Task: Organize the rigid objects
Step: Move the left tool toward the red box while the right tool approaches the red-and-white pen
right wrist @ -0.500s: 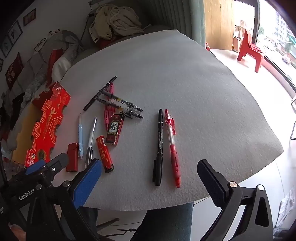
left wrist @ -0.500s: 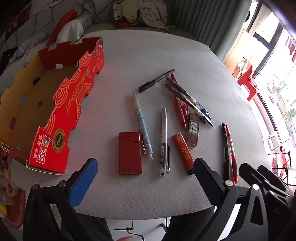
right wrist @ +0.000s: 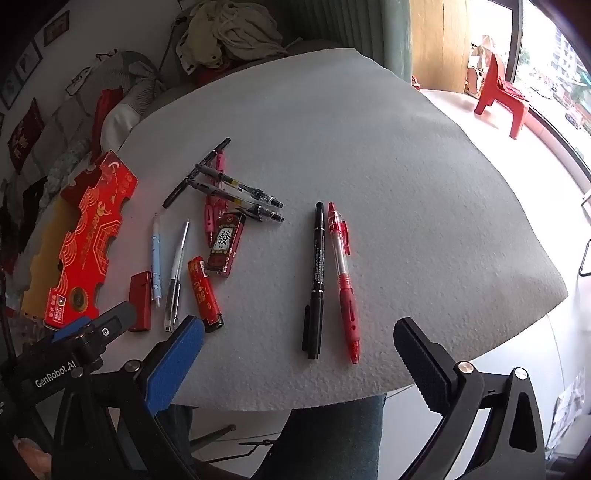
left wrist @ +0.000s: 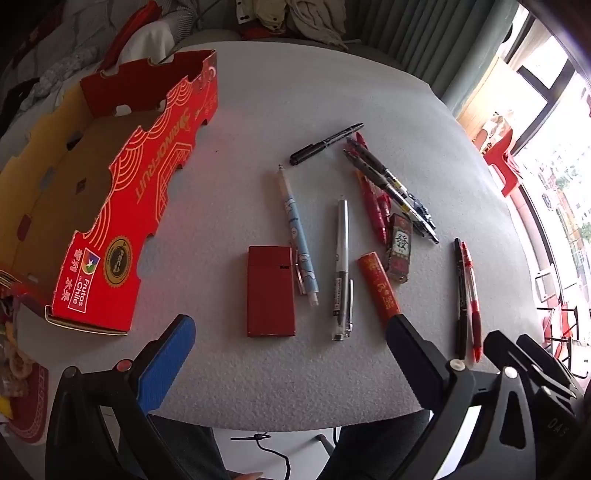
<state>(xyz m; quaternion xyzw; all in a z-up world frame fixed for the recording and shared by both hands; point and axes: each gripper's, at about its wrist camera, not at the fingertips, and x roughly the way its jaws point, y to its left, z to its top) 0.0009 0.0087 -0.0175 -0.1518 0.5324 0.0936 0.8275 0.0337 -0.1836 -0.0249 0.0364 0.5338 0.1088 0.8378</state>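
Observation:
Several pens and small items lie on a white foam-covered table (left wrist: 277, 92). In the left wrist view my left gripper (left wrist: 290, 339) hangs open above the near edge, nothing between its fingers. Just beyond it lie a flat red case (left wrist: 270, 291), a light blue pen (left wrist: 298, 236), a silver pen (left wrist: 341, 266) and a red lighter (left wrist: 378, 288). A red cardboard box (left wrist: 122, 206) stands open at the left. In the right wrist view my right gripper (right wrist: 299, 347) is open, empty, over a black marker (right wrist: 317, 277) and a red pen (right wrist: 343, 280).
A small printed pack (left wrist: 399, 247) lies beside a crossed pile of black and red pens (left wrist: 388, 188). Clothes are heaped behind the table (right wrist: 229, 33). A red plastic chair (right wrist: 498, 96) stands by the window. A person's legs (right wrist: 332, 435) show under the near edge.
Both views have shifted slightly; the objects sit a little nearer in the left wrist view. Nothing on the table has moved and both grippers stay open.

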